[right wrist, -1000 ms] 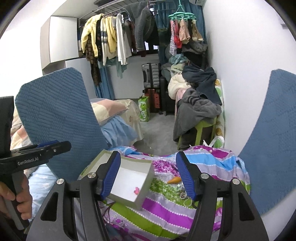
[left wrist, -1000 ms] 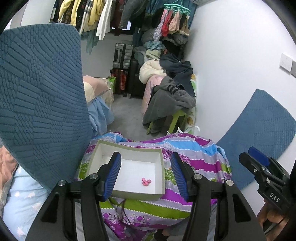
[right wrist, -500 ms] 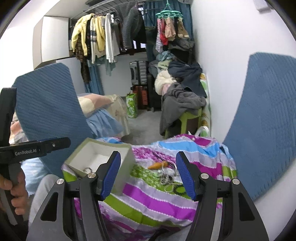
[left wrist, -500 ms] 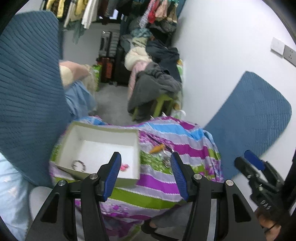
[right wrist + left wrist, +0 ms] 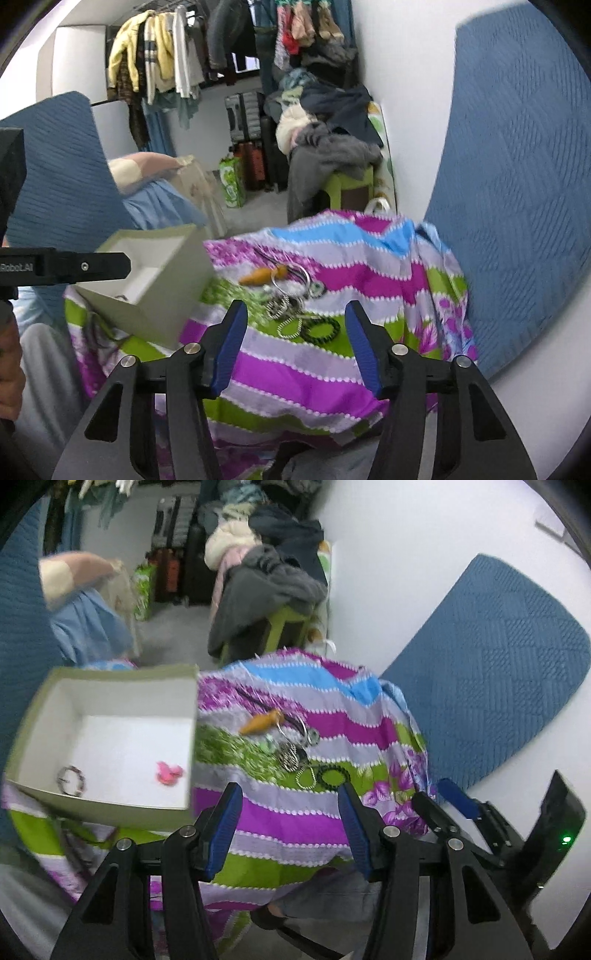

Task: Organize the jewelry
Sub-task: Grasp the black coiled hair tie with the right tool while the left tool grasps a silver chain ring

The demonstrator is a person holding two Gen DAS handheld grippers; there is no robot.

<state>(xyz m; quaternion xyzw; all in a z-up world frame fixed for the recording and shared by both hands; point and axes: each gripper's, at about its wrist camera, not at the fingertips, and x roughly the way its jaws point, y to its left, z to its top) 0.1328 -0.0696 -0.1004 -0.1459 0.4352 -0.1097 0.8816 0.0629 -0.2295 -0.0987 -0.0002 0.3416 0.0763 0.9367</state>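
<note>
An open white box [image 5: 110, 686] with olive walls stands on a striped cloth [image 5: 295, 812]. It holds a pink piece [image 5: 168, 771] and a bracelet [image 5: 70, 781]. A heap of jewelry [image 5: 295, 753] lies on the cloth right of the box: an orange pendant [image 5: 260, 722], metal rings, a black beaded bracelet [image 5: 334, 775]. My left gripper [image 5: 290, 827] is open and empty, above the cloth in front of the heap. My right gripper [image 5: 295, 343] is open and empty, near the heap [image 5: 291, 302] and the black bracelet [image 5: 321, 328]. The box [image 5: 155, 291] sits to its left.
Blue quilted cushions [image 5: 491, 664] [image 5: 517, 184] lean on the white wall at right and stand at left [image 5: 55, 166]. Behind are a green stool under piled clothes [image 5: 332, 155], suitcases [image 5: 247, 122] and a hanging rail. The cloth's edge drops off in front.
Both grippers have tilted down and moved right toward the jewelry heap, which now sits between the fingers. The box has shifted to the left of both views. Both stay open.
</note>
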